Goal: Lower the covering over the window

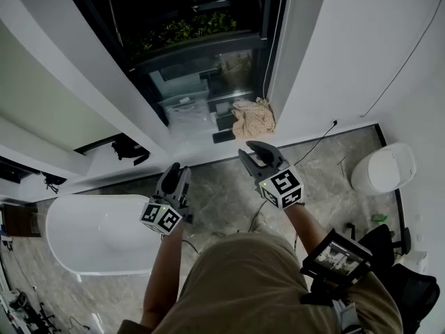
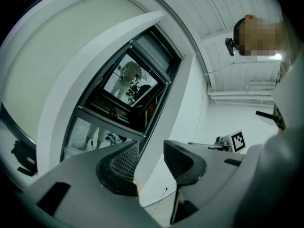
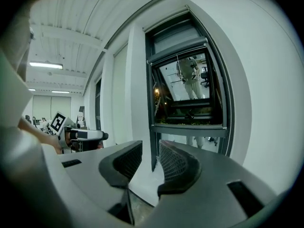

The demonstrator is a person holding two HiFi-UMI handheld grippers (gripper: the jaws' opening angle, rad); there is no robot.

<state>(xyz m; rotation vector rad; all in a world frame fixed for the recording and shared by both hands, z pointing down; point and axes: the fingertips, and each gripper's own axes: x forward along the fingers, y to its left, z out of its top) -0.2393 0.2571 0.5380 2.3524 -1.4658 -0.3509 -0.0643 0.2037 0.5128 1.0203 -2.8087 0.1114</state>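
Window [image 3: 190, 94], seen uncovered ahead of both grippers, its covering judged to be gathered at the top but not clearly made out; left gripper [image 2: 151, 147] and right gripper [image 3: 151, 146] are held parted and empty; a thin pull could be missed, or let slip if pinched loosely.

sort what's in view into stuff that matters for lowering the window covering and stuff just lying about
For the job: window, thin cord hanging at its right edge, left gripper and right gripper, fingers apart and empty.

Lying about: bathtub, toilet, crumpled beige cloth at the window's foot, black cable.
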